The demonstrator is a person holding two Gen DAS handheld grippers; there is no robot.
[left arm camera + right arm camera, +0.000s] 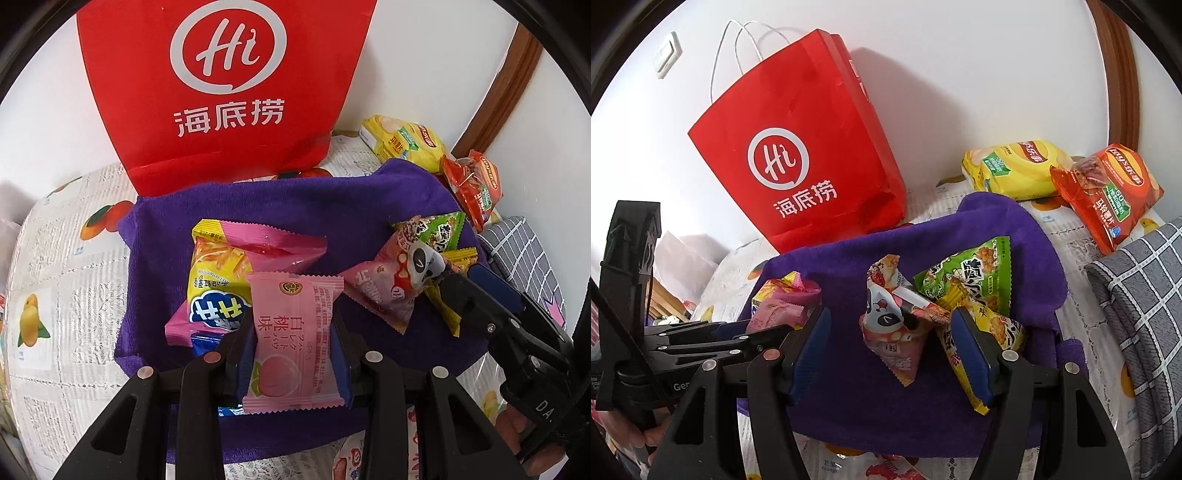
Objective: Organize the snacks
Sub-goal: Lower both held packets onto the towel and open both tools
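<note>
Peach snack packet (pixel 291 339) clamped in left gripper (pixel 293 354); right gripper (pixel 890 350) seemingly open.

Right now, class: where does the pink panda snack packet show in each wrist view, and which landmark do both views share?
Left wrist view: pink panda packet lies right of centre on the purple towel.
Right wrist view: centre, between the open gripper's fingers.
Shared landmark: red paper bag against the wall.

Pink peach packet (pixel 291 339), purple towel (pixel 314 206), red bag (pixel 221 92)
</note>
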